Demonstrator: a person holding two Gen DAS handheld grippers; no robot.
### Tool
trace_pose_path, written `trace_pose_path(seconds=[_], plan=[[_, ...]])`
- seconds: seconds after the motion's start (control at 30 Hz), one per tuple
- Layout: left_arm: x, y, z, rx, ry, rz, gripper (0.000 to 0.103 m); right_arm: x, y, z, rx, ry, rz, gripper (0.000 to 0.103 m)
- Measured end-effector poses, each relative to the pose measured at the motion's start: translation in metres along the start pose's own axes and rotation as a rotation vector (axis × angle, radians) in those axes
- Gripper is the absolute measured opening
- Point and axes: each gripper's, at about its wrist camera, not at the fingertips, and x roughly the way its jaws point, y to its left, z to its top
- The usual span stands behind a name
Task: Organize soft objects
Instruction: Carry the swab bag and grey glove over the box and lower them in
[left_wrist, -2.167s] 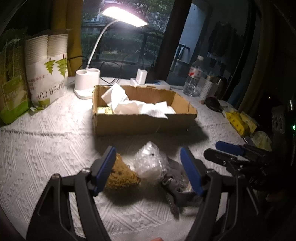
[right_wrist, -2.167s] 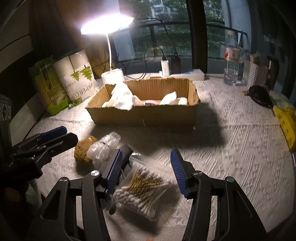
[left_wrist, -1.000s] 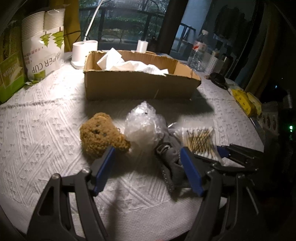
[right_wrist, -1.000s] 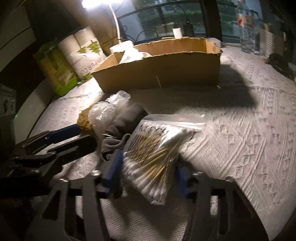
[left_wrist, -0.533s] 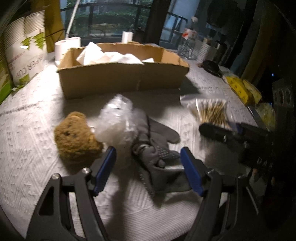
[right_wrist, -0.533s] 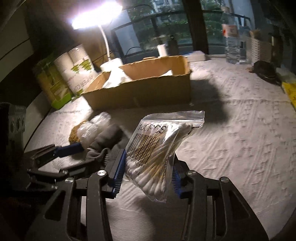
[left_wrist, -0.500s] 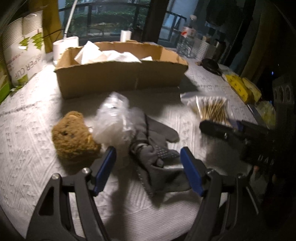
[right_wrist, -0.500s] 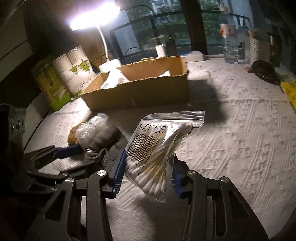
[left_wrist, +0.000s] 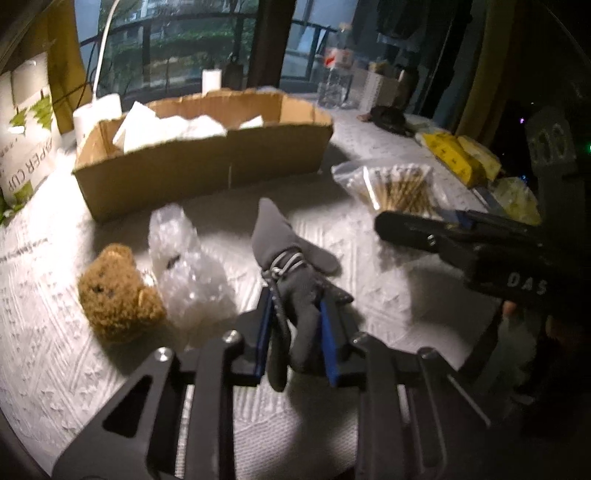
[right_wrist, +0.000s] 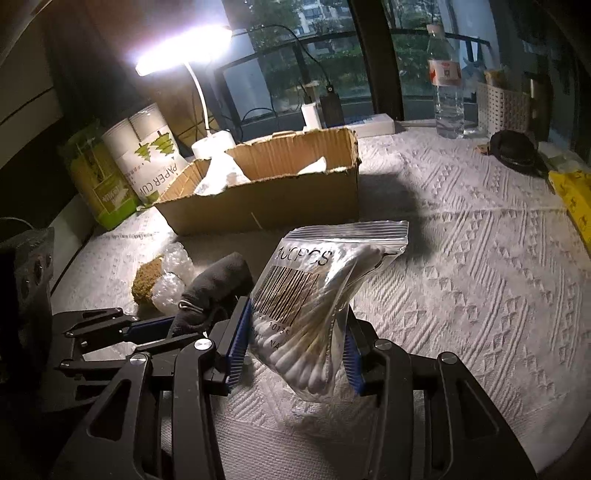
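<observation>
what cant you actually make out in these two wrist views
- Cardboard box contents: in both views its front wall hides all but the tops of white crumpled pieces.
- Grey glove: left wrist view, the left tool shut on it covers its lower part.
- Cotton swab bag label: right wrist view, creases and glare break the print.
- Small brown plush: right wrist view, half behind clear bubble wrap.

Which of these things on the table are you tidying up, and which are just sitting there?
Part of the tidying:
grey glove
bag of cotton swabs
brown plush toy
bubble wrap
cardboard box

Just sitting there:
desk lamp
paper cup packs
water bottle
white basket
yellow packets
</observation>
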Motion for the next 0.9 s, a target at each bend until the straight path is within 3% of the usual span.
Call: trace_pose_path(seconds=[0.4, 0.9], plan=[[-0.037, 0.007, 0.025, -0.001, -0.121, -0.007, 0.024, -0.012, 0.01, 0.016, -0.02, -0.037, -0.003, 0.046], [-0.062, 0.025, 0.06, -0.033, -0.228, 0.042, 0.024, -0.018, 0.015, 0.044, -0.056, -0.081, 0.026, 0.046]])
